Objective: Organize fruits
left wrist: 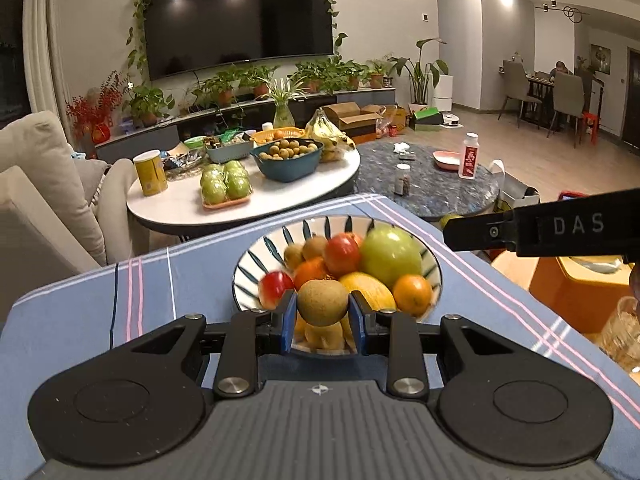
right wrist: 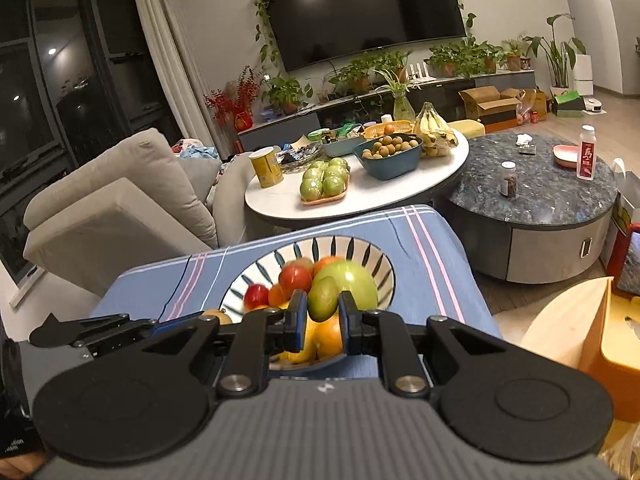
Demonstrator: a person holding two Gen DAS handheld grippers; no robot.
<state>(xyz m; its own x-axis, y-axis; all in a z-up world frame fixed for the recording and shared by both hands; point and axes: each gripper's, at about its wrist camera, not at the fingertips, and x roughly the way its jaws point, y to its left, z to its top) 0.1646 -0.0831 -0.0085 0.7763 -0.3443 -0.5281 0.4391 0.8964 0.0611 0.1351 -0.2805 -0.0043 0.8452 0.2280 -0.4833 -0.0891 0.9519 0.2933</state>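
A brown kiwi (left wrist: 322,302) was seen pinched by the left hand-held gripper (left wrist: 323,316), and a small green fruit (right wrist: 323,299) by the right hand-held gripper (right wrist: 323,318); both were held just above the striped bowl (left wrist: 256,256) on the cloth-covered counter (left wrist: 80,312); most fruit remained piled inside, so sorting was judged barely begun. The right gripper's arm was shown only in the left view; the glass doors (right wrist: 48,80) only in the right.

Fruit bowl (left wrist: 256,258) contents appear motion-blurred; its near rim is hidden behind the left gripper (left wrist: 323,312). A brown fruit (left wrist: 322,302) masks the fruits beneath. Right gripper (left wrist: 540,230) is cut off by the frame edge.
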